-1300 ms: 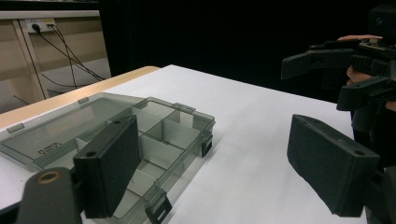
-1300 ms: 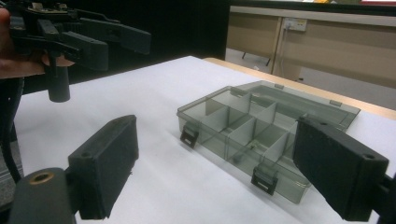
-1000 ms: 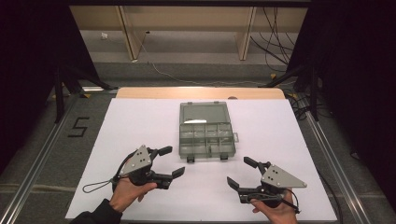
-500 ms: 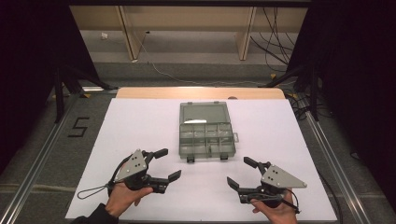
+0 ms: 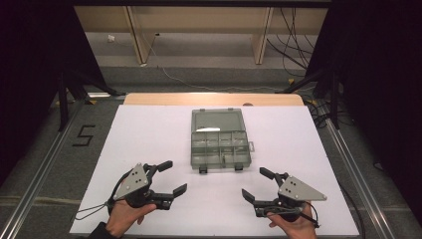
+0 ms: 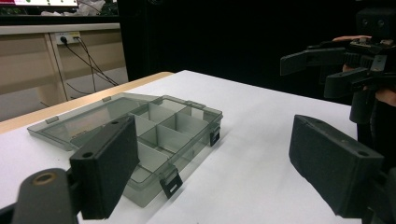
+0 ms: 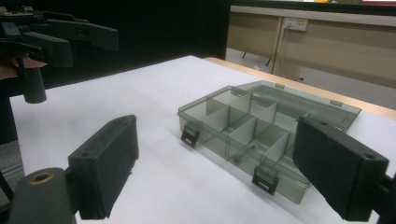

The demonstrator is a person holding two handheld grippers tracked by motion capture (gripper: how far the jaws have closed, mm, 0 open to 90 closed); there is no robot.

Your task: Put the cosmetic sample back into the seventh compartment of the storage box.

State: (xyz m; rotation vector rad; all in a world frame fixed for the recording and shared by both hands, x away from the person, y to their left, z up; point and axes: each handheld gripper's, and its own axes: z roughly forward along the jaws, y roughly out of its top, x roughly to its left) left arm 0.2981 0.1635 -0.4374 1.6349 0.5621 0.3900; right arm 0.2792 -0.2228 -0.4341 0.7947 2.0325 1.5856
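A clear grey compartment box (image 5: 220, 145) lay open at the middle of the white table (image 5: 149, 129), lid flat behind it. The left gripper (image 5: 168, 178) and right gripper (image 5: 257, 184) rested near the front edge, either side of the box, jaws spread wide, holding nothing. The near compartments looked empty; a small item in one was too blurred to identify.

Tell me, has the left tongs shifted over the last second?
Yes. In the high view the left tongs has slid back toward the table's near edge, away from the open organizer box, which has not moved. Its jaws are open.
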